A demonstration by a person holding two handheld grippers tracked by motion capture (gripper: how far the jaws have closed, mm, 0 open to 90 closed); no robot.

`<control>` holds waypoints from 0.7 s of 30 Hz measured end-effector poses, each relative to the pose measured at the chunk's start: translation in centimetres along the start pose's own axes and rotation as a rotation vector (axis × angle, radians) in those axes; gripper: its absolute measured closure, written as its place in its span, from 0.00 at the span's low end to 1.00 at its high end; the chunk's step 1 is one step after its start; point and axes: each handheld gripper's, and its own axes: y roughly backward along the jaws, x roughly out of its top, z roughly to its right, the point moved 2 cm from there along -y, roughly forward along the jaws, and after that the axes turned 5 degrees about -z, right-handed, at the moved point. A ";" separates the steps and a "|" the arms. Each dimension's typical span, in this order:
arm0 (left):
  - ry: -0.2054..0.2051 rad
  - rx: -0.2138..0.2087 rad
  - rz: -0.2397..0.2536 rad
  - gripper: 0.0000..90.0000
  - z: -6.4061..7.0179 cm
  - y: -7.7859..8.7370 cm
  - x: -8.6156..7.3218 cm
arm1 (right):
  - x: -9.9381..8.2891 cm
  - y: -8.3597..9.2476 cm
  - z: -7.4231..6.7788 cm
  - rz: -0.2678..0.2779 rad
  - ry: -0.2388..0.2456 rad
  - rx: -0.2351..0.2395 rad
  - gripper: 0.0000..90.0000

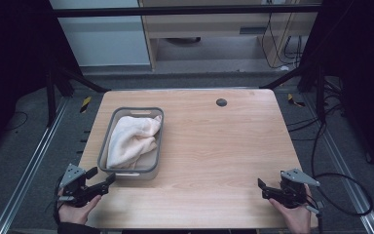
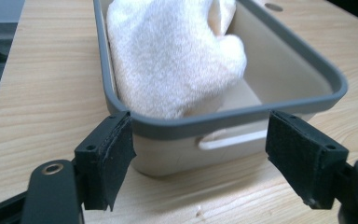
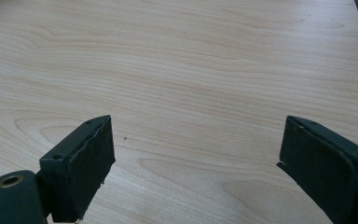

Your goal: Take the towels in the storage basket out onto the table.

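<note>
While the cream towel (image 1: 132, 140) lies bunched inside the grey-rimmed basin (image 1: 106, 141) on the left half of the counter (image 1: 224, 146), nothing is held by either pair of tongs. The left tongs (image 1: 101, 178) are seen released, jaws spread wide, just in front of the basin's near short wall; in the left gripper view the rim (image 2: 242, 116) and the handle slot (image 2: 233, 139) sit between the two pads (image 2: 109, 158), but no contact is made. The right tongs (image 1: 262, 187) are likewise released, resting low near the counter's near right corner, well apart from the basin, with bare wood seen between the jaws in the right gripper view.

From this layout the work is judged to be at its very start: the towel has not been gripped or lifted, and the basin has not been moved. What is left appears to be everything: a reach into or onto the basin, a clench on towel or rim, and whatever placement follows. Whether the towel or the basin is aimed at cannot be told for certain.
</note>
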 end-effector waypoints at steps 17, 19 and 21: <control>-0.005 -0.013 0.029 0.26 -0.2 0.9 3.0 | -0.3 -0.1 -0.2 -0.015 0.032 0.002 0.12; -0.011 -0.015 0.034 0.26 -0.1 1.0 3.4 | -0.4 -0.1 -0.4 -0.019 0.043 0.000 0.12; -0.014 -0.015 0.038 0.26 -0.1 1.0 3.8 | -0.3 -0.1 -0.4 -0.016 0.043 0.001 0.13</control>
